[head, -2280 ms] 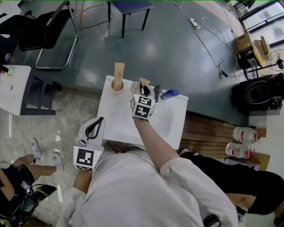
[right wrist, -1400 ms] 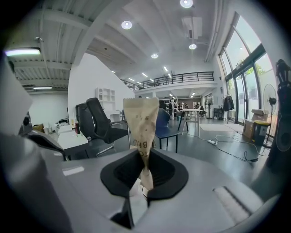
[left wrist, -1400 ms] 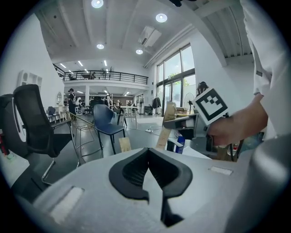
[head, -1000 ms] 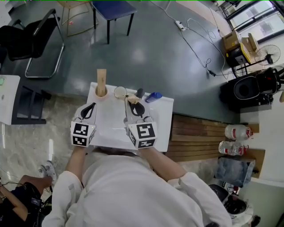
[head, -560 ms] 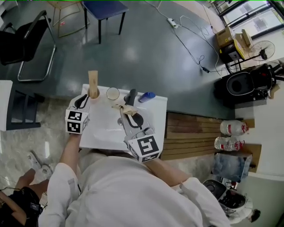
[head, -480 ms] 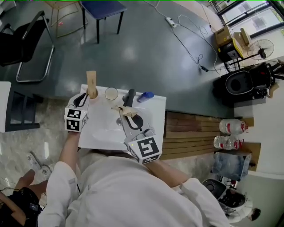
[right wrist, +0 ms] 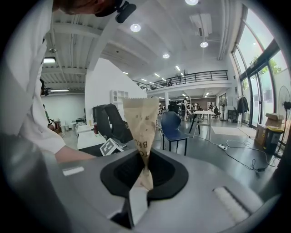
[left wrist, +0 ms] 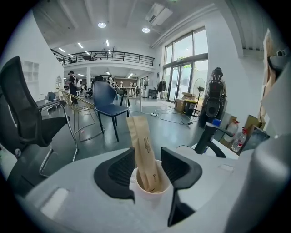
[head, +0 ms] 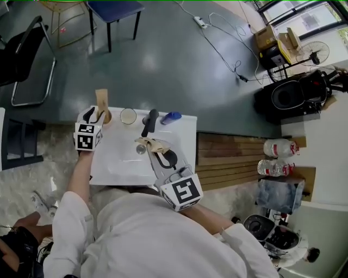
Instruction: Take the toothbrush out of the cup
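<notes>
A white cup [left wrist: 150,193] stands at the basin's back left corner [head: 101,115], with a brown paper-wrapped toothbrush [left wrist: 143,145] upright in it. My left gripper [left wrist: 148,166] is right at it, its jaws opening, one on each side of the packet and cup rim without pressing; the head view shows this gripper [head: 93,114] just beside the cup. My right gripper [right wrist: 144,172] is shut on a second paper-wrapped toothbrush [right wrist: 143,120], which it holds over the middle of the basin [head: 153,144].
A white washbasin top [head: 114,163] carries an empty glass [head: 128,116], a black faucet [head: 148,122] and a blue bottle [head: 171,117] along its back edge. Chairs [head: 111,11] stand on the grey floor beyond. A wooden pallet [head: 228,157] lies to the right.
My left gripper has moved forward and down to the cup at the back left corner, and its jaws have parted. The right gripper has drawn back from the glass with its packet.
</notes>
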Tool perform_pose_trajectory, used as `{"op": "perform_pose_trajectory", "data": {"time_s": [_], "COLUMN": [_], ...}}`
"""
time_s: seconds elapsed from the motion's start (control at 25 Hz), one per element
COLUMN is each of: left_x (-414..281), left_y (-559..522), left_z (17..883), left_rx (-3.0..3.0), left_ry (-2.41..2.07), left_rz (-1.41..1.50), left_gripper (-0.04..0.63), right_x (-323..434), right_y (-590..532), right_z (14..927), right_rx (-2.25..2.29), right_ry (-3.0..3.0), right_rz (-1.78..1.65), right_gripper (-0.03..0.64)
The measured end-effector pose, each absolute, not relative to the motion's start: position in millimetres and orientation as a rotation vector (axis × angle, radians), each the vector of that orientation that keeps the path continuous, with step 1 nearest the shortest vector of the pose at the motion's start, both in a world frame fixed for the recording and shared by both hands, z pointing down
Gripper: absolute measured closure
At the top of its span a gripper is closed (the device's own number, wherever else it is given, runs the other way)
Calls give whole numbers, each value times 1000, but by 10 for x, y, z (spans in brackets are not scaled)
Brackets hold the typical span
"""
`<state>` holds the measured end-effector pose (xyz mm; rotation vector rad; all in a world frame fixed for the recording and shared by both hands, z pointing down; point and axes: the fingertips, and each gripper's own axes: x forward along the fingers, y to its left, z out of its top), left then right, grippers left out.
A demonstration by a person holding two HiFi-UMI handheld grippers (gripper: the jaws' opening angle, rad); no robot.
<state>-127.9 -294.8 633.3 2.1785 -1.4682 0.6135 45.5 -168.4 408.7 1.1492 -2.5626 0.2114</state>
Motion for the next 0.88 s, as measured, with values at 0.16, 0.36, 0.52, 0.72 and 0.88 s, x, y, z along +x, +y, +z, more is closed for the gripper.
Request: {"op": "perform_pose_trajectory", "data": {"time_s": [0.16, 0.36, 0.52, 0.72, 0.88], "left_x": [-1311, -1304, -1258, -1179, -1176], "left_y": [-3105, -3272, -3360, -3419, -3445], "left_z": [6434, 6567, 6627, 6710, 6751], "left_rx": [2154, 2145, 2162, 2191, 2212], "left_ry": [-1442, -1383, -1326, -1267, -1266], "left_rz": [622, 627, 636, 658, 676], "left_gripper": [370, 318, 307, 308, 383], "right_x": [543, 634, 679, 724, 745], "right_y": [-1666, -1653, -1660, -1664, -1672], "right_z": [4066, 4074, 4103, 4140, 4179], "right_rx": [1159, 1179, 1196, 1218, 1230], "right_ry": [-2551, -2528, -2511, -2490, -2475], "right_rz": [223, 238, 258, 276, 282], "right_gripper": [583, 583, 583, 583, 583]}}
